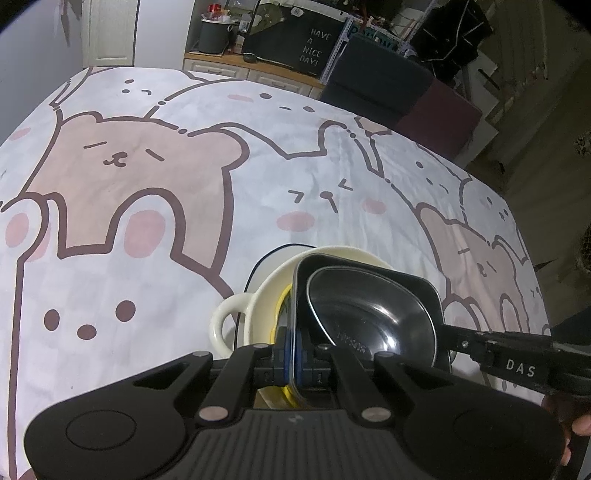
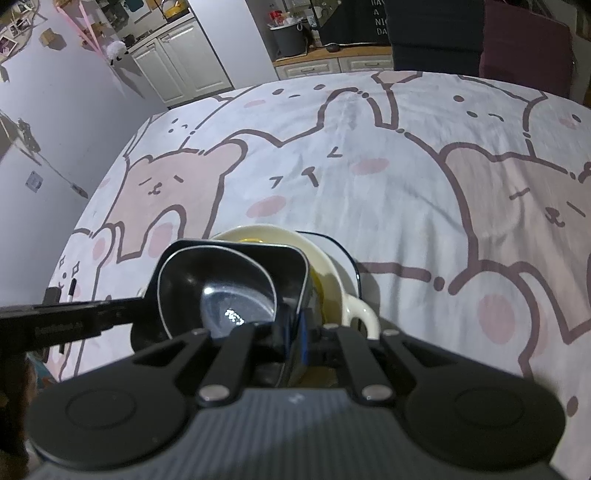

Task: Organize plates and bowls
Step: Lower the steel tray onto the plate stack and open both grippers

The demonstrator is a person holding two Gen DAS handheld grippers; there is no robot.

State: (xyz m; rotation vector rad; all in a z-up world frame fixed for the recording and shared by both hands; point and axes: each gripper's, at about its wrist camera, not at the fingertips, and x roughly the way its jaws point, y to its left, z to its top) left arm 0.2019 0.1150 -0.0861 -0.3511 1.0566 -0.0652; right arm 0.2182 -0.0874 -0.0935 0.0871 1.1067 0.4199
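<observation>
A black square bowl (image 1: pixel 410 282) with a smaller dark glossy bowl (image 1: pixel 369 317) nested in it is held over a cream bowl with handles (image 1: pixel 236 317). The cream bowl has yellow inside and stands on a white plate with a dark rim (image 1: pixel 273 258). My left gripper (image 1: pixel 291 363) is shut on the black bowl's near rim. My right gripper (image 2: pixel 295 345) is shut on the opposite rim of the same black bowl (image 2: pixel 258 254). The right gripper also shows in the left wrist view (image 1: pixel 458 338), and the left gripper in the right wrist view (image 2: pixel 125 306).
The stack sits on a table covered by a white cloth with pink bear drawings (image 1: pixel 147 177). Dark chairs (image 1: pixel 384 85) stand at the far edge. A counter with a grey pot (image 1: pixel 214 35) and a black sign lies beyond.
</observation>
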